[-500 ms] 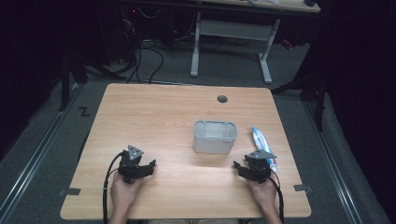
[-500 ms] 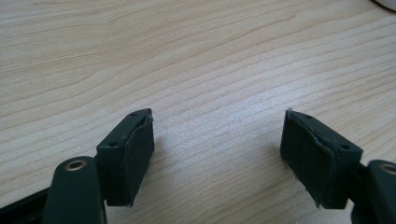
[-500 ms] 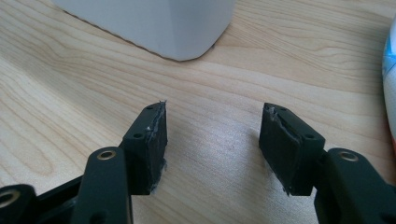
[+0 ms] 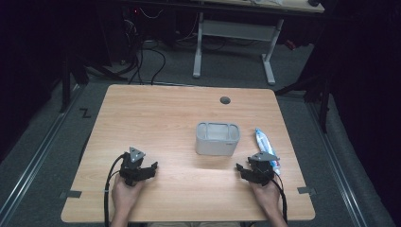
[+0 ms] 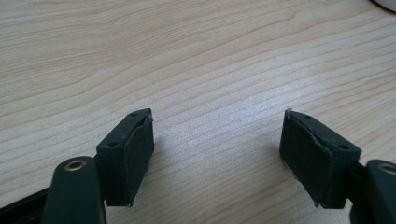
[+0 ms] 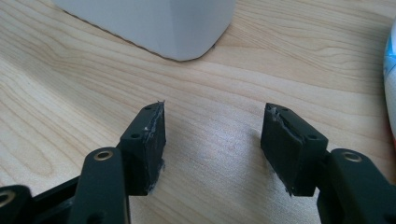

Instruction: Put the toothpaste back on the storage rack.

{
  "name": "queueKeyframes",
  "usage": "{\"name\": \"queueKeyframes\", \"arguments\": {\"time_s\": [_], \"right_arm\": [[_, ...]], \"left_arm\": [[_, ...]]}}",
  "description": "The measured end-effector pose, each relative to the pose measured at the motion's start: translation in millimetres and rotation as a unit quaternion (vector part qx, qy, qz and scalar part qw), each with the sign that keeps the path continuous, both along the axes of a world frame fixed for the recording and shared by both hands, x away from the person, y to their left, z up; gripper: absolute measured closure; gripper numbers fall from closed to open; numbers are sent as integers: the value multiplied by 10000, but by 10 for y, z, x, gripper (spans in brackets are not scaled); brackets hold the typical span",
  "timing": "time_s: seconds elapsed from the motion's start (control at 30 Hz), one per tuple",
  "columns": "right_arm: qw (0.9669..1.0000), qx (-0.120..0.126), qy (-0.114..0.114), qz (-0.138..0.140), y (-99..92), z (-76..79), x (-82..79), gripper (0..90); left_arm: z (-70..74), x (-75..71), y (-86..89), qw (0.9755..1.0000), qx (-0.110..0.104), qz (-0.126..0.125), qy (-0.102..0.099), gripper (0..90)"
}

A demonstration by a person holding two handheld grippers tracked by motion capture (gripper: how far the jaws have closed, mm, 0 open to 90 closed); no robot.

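Note:
A grey two-part container (image 4: 217, 138) stands upright right of the table's middle; its rounded corner (image 6: 159, 23) is close ahead of my right gripper. A blue-and-white tube (image 4: 265, 149) lies flat to the right of it, its edge (image 6: 390, 84) beside my right jaws. My right gripper (image 4: 247, 171) rests on the table near the front right, just left of the tube's near end; in its own view the right gripper (image 6: 212, 140) is open and holds nothing. My left gripper (image 4: 147, 170) rests at the front left; up close the left gripper (image 5: 217, 149) is open over bare wood.
The wooden table (image 4: 156, 118) has a round cable hole (image 4: 225, 100) near its far edge. Beyond it stand a white desk frame (image 4: 234, 42) and cables (image 4: 142, 61) on the dark floor. Tape marks (image 4: 70, 194) sit at the table's front corners.

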State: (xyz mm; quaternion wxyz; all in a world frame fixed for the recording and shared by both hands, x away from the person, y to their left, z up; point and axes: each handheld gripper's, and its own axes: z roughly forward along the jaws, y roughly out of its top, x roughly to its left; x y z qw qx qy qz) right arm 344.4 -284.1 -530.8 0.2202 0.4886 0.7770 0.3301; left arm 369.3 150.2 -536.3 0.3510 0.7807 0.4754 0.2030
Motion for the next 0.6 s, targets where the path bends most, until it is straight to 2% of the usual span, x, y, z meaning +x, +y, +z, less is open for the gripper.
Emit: {"name": "queueKeyframes", "arguments": {"time_s": [0.33, 0.6], "right_arm": [[10000, 9, 8, -51, 6, 1, -5, 406], [9999, -7, 42, -147, 12, 18, -11, 491]], "left_arm": [[0, 1, 5, 10000, -13, 22, -2, 274], [1, 4, 11, 10000, -30, 41, 3, 274]]}}
